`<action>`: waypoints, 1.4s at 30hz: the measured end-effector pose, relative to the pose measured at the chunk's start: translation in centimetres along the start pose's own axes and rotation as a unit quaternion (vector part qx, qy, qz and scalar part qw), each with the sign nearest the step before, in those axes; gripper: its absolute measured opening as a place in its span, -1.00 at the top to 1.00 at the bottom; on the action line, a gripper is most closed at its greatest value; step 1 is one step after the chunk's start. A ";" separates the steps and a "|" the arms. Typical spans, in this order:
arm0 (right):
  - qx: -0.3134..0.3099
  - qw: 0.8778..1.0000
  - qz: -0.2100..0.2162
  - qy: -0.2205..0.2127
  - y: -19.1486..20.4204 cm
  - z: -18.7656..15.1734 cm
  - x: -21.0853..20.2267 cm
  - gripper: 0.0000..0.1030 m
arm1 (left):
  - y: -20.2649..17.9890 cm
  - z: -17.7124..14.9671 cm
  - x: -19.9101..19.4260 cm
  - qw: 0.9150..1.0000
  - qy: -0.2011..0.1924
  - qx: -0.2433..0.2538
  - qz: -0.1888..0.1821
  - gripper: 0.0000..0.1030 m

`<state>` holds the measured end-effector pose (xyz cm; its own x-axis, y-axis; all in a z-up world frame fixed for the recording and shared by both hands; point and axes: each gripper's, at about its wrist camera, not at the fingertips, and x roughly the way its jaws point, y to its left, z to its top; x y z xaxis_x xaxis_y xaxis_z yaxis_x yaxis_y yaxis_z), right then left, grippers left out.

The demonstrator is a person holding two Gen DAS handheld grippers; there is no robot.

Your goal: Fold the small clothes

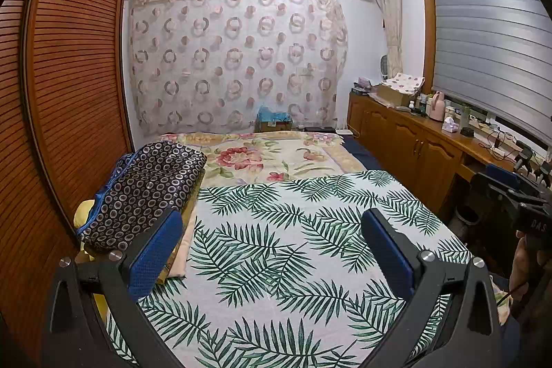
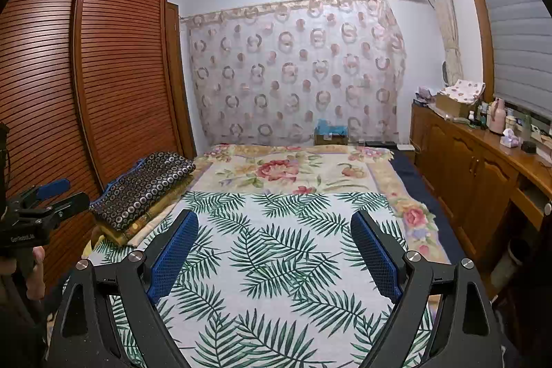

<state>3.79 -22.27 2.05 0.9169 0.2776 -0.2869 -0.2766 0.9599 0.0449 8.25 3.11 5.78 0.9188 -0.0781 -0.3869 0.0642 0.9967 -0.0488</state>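
A stack of folded clothes lies at the bed's left edge, topped by a dark garment with ring dots (image 1: 145, 192), also in the right wrist view (image 2: 145, 185). Yellow and cream folded pieces (image 2: 138, 226) lie under it. My left gripper (image 1: 272, 223) is open and empty, held above the leaf-print sheet (image 1: 293, 247), with the stack just left of its left finger. My right gripper (image 2: 274, 226) is open and empty above the same sheet (image 2: 276, 257). The left gripper also shows at the left edge of the right wrist view (image 2: 51, 195).
A floral blanket (image 2: 289, 171) covers the far half of the bed. A louvred wooden wardrobe (image 2: 103, 75) stands along the left. A wooden cabinet (image 2: 476, 168) with bottles and boxes runs along the right. A patterned curtain (image 2: 293, 71) hangs on the far wall.
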 end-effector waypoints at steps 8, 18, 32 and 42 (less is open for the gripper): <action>0.001 1.000 0.000 0.000 -0.1 0.1 0.0 -0.77 | 0.0 -0.1 0.0 1.000 0.000 0.001 0.000 -1.00; -0.001 1.000 0.000 -0.002 -0.1 0.0 0.0 -0.77 | -0.1 -0.1 0.0 1.000 0.000 0.001 0.001 -1.00; -0.002 1.000 0.000 -0.002 -0.2 -0.1 0.0 -0.77 | 0.1 -0.2 0.1 1.000 0.001 0.000 0.002 -1.00; 0.000 1.000 0.002 -0.002 -0.4 -0.2 0.0 -0.77 | 0.1 -0.3 0.1 1.000 0.001 0.001 0.003 -1.00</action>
<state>3.82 -22.62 1.83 0.9169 0.2823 -0.2821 -0.2811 0.9586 0.0455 8.27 3.17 5.47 0.9187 -0.0727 -0.3882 0.0601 0.9972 -0.0447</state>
